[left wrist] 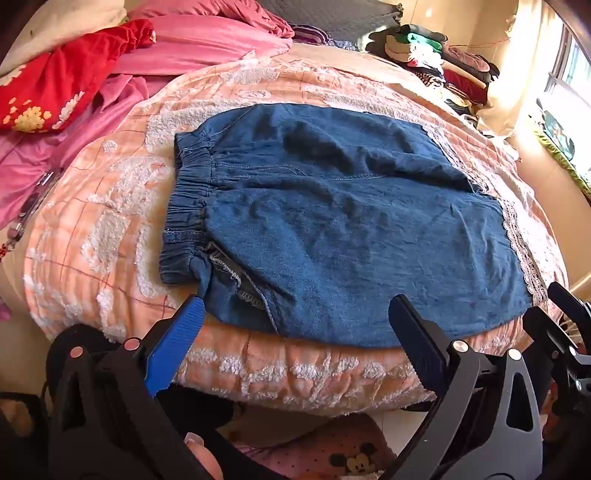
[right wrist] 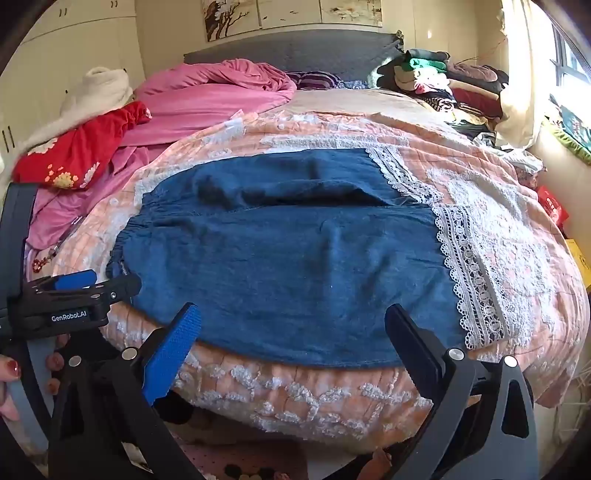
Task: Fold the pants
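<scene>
A: Pants point(left wrist: 332, 229), one pair, blue denim, short. They lie spread flat on the bedspread point(left wrist: 122, 206), near the front edge of the bed. Elastic waistband point(left wrist: 188, 218) to the left, lace hems point(right wrist: 469, 280) to the right.

B: Progress on the fold?

A: None that shows. Both legs lie side by side in a single layer, and no part is turned over another. By my reading the laying-out is done and every fold is left to do.

B: Grippers?

A: Left gripper point(left wrist: 295, 325), jaws wide apart, nothing between them, hanging over the near edge of the pants toward the waistband end. Right gripper point(right wrist: 293, 332), jaws likewise wide apart and empty, over the near edge toward the lace end. Whether either fingertip brushes the cloth, I cannot tell.

B: Surface?

A: Bedspread, peach with white tufted patterns, soft and padded. It bulges over the bed edge below the pants.

B: Rest of the room?

A: Pink quilt point(right wrist: 207, 96), bunched at the far left. Red flowered cloth point(right wrist: 77, 155) in front of it. Grey headboard point(right wrist: 295, 48) at the back, pictures point(right wrist: 291, 14) on the wall above. Heap of clothes point(right wrist: 443, 81) at the far right. Window point(right wrist: 569, 55) on the right, sunlight coming in.
</scene>
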`<state>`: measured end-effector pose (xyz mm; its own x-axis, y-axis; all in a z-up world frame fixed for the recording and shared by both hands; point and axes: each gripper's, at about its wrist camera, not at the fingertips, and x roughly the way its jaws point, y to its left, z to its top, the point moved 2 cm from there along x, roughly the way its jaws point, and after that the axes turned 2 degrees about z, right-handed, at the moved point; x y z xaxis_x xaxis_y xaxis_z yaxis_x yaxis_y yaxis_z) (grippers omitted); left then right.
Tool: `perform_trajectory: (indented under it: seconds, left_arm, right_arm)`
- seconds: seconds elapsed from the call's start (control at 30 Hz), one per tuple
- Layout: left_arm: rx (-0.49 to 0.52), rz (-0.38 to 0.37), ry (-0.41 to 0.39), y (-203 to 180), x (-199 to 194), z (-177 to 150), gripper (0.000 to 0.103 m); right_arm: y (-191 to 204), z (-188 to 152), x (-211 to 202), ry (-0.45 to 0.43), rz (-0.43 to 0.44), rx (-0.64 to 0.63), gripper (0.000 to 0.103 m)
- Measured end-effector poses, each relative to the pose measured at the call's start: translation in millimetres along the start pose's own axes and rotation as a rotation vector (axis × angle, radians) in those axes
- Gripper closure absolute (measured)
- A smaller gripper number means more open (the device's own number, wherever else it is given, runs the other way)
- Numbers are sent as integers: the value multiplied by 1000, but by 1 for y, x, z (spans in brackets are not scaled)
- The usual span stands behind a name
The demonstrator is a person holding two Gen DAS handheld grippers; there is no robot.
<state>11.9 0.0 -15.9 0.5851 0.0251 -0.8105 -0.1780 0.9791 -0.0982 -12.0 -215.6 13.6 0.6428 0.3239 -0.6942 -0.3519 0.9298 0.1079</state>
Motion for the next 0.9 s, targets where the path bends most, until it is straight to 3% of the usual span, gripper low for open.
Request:
perform_trajectory:
  seconds: [0.13,0.9]
  left_arm:
    - [8,-3,-29,-1,-5,1,9]
    - [18,-23,-21,-5,-9,2,9]
  right_arm:
    - [-1,-2,-4,-6,3,17,4]
    - [-3,-1,-5,1,-10,25,4]
